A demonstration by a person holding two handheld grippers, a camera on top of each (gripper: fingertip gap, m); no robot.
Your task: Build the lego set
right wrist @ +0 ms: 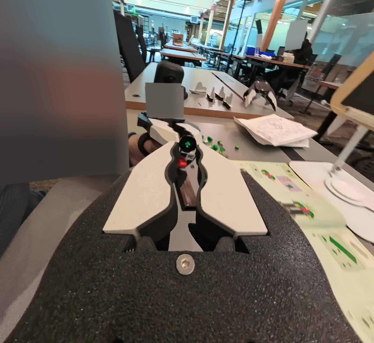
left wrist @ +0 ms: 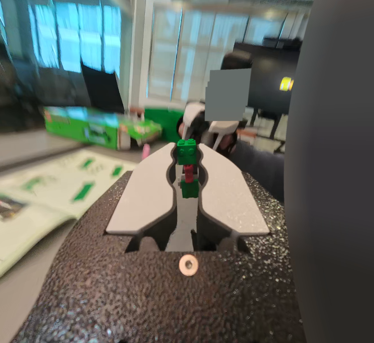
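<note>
My left gripper [left wrist: 187, 147] is shut on a small lego assembly: a green brick [left wrist: 186, 149] at the fingertips, a red piece [left wrist: 188, 173] below it and another green block [left wrist: 189, 189]. My right gripper [right wrist: 185, 145] is shut on a small part with a black wheel [right wrist: 187, 144] that has a green hub, a white piece and a red round piece [right wrist: 181, 163]. The two grippers face each other, tips close, above the table. The right gripper shows beyond the brick [left wrist: 204, 129]; the left gripper shows beyond the wheel [right wrist: 172, 131].
An open instruction booklet [left wrist: 50, 187] lies on the table and also shows in the right wrist view [right wrist: 283, 191]. A green lego box [left wrist: 85, 127] stands behind it. Loose green pieces [right wrist: 214, 146], a stack of papers [right wrist: 277, 129] and a white lamp base [right wrist: 334, 191] are on the table. Left and right tips are no more than a few centimetres apart. From either gripper's tips it is about 40 cm to the white lamp base [right wrist: 334, 191].
</note>
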